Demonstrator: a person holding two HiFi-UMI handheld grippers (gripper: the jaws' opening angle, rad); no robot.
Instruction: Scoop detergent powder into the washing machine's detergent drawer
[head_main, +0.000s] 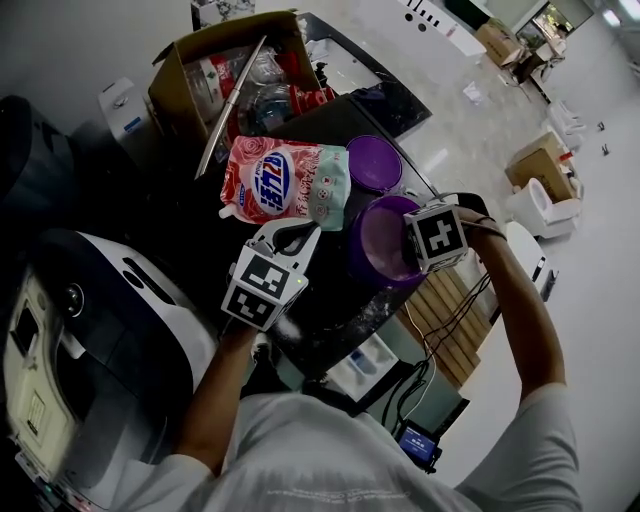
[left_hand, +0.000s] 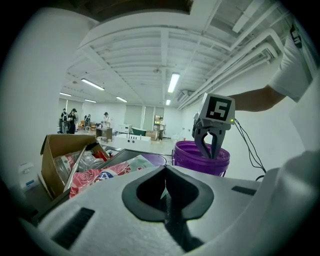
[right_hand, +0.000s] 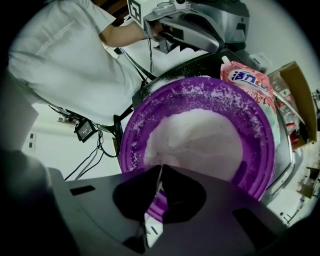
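A purple bucket (head_main: 380, 245) (left_hand: 200, 161) stands on the dark top, with white detergent powder (right_hand: 200, 132) heaped inside it. My right gripper (head_main: 408, 245) (right_hand: 161, 169) hangs over the near rim (right_hand: 131, 135), jaws shut. A thin pale sliver shows between its tips; I cannot tell what it is. From the left gripper view its fingers (left_hand: 204, 145) point down into the bucket. My left gripper (head_main: 296, 236) (left_hand: 165, 169) is shut with nothing in it, to the left of the bucket and just short of the pink detergent bag (head_main: 285, 180) (left_hand: 107, 175).
The purple lid (head_main: 373, 162) lies behind the bucket. A cardboard box (head_main: 200, 80) full of packets stands at the back left. A white appliance (head_main: 110, 300) sits at the left. A pale open tray (head_main: 365, 365) sticks out below the top's front edge. Cables hang at the right.
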